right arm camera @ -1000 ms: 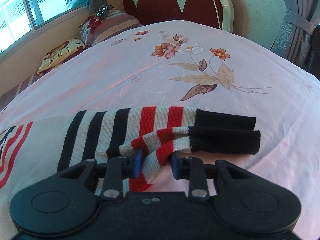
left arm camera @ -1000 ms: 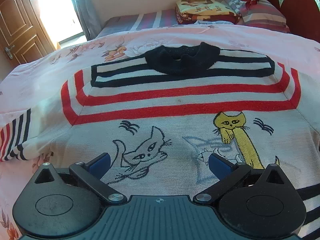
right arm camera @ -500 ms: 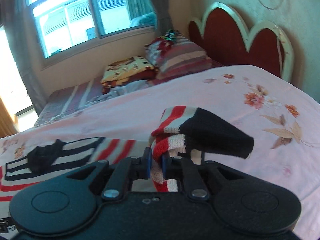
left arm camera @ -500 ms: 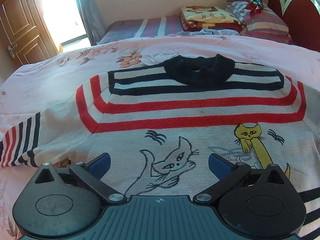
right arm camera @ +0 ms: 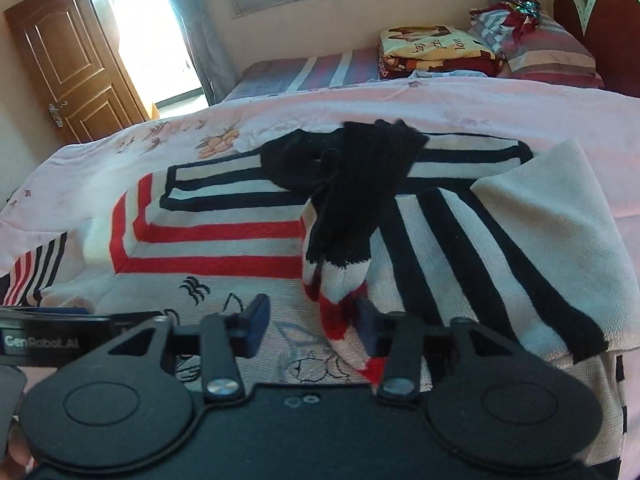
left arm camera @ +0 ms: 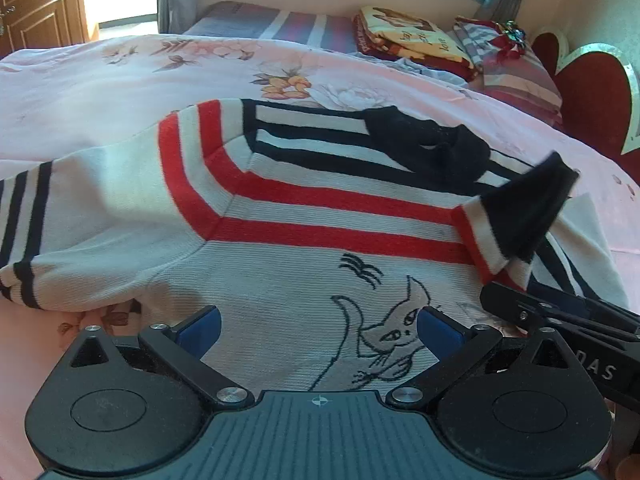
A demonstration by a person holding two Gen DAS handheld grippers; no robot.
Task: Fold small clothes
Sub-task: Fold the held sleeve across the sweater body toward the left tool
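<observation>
A small knit sweater with red and black stripes, a black collar and cat drawings lies face up on the bed. Its right sleeve, black cuff up, is folded across the chest. My right gripper is opening. The sleeve's striped end hangs between the jaws against the right pad, clear of the left one. My left gripper hovers open over the white cat near the hem, with nothing between its fingers. The left sleeve lies spread out to the left.
The pink floral bedcover lies under the sweater. Folded blankets and a striped pillow sit at the far side by the red headboard. A wooden door stands at the far left.
My right gripper swung the sleeve from the bed's right side over onto the sweater's chest, then its jaws parted. My left gripper slid left along the hem and rolled a little.
</observation>
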